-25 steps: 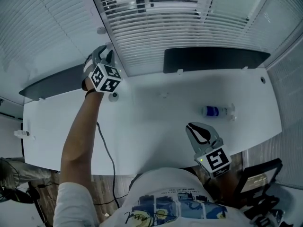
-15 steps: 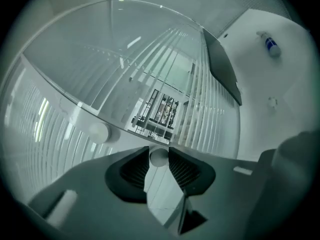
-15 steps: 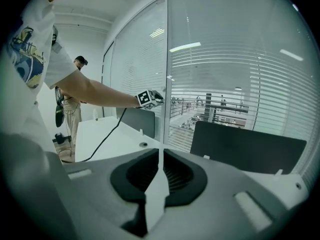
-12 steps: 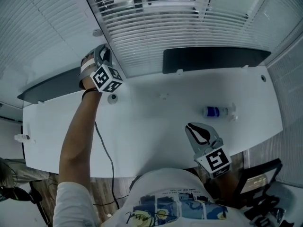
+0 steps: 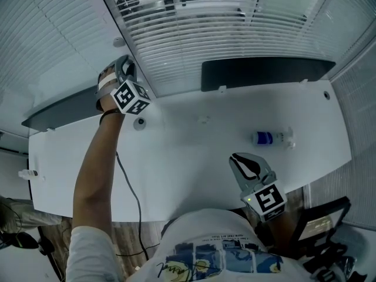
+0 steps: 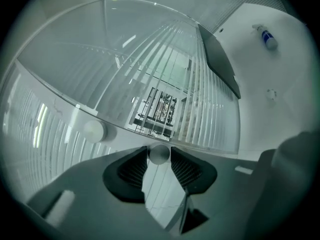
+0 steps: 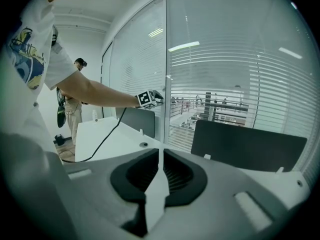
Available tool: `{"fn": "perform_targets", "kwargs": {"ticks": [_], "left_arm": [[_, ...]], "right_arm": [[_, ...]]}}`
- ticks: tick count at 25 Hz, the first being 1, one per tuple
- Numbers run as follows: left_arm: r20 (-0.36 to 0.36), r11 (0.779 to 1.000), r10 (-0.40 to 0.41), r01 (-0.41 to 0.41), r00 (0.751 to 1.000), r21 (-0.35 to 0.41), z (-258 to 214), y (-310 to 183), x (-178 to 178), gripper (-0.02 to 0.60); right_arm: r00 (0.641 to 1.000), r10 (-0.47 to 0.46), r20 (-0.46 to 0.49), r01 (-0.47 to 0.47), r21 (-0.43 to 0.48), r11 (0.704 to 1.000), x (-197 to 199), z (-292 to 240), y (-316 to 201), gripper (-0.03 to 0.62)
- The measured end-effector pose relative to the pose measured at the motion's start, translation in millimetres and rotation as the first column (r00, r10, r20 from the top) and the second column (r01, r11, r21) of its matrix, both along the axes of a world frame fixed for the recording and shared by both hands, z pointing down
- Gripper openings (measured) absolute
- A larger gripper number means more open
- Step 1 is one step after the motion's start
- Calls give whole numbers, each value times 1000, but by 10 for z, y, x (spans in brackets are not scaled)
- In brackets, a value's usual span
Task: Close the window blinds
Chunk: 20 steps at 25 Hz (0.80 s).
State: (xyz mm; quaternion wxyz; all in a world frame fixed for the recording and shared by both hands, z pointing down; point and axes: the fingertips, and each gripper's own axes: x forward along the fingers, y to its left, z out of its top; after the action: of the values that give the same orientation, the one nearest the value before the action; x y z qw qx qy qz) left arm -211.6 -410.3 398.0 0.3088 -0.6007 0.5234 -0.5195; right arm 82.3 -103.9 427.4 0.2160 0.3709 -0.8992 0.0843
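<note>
Blinds (image 5: 194, 34): L gripper (image 6: 159, 149) fingers (image 6: 134, 170) just spreading round knob (image 6: 159, 154) (R gripper (image 7: 160, 154) fingers (image 7: 178, 176) pressed together).

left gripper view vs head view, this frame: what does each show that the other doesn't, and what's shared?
Left gripper view only: the left gripper's jaws, which have just been opening, stand apart with a small round knob between their tips. Head view only: the right gripper, a cable across the desk, the person's arm and shirt. Both: the blinds, the desk, the bottle and a dark panel.
</note>
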Motion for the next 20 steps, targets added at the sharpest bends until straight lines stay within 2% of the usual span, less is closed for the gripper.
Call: {"fn": "perform_targets", "kwargs": {"ticks": [4,6,10,13,15,17,20], "left_arm": [[42,1000,10,-10,999,8,-4,-21,-3,129],[32,1000,6,-6,999,18,-2,-16,7,129],[-74,999,-19,21,997,30,-46,-1,-5,130],[-199,998,-45,51,979,28,-69,9,-18,129],[-304,997,-65,75,950,20,-73,14,-22,129],[-427,995,-87,102,900,13,-91,17,-34,129],[-619,989,-118,148,776,-3,-124,30,-57,128]], "right_arm": [[1000,7,11,-7,-11,1000,23,34,-2,18],[1000,5,-5,-5,-7,1000,59,68,5,18],[1000,1,-1,-1,0,1000,47,67,1,18],[1000,1,-12,-1,4,1000,35,49,-6,18],[1000,3,-12,-3,-4,1000,25,50,0,18],[1000,7,-2,-7,-14,1000,25,75,9,18],[1000,7,-12,-7,-4,1000,62,114,-4,18]]}}
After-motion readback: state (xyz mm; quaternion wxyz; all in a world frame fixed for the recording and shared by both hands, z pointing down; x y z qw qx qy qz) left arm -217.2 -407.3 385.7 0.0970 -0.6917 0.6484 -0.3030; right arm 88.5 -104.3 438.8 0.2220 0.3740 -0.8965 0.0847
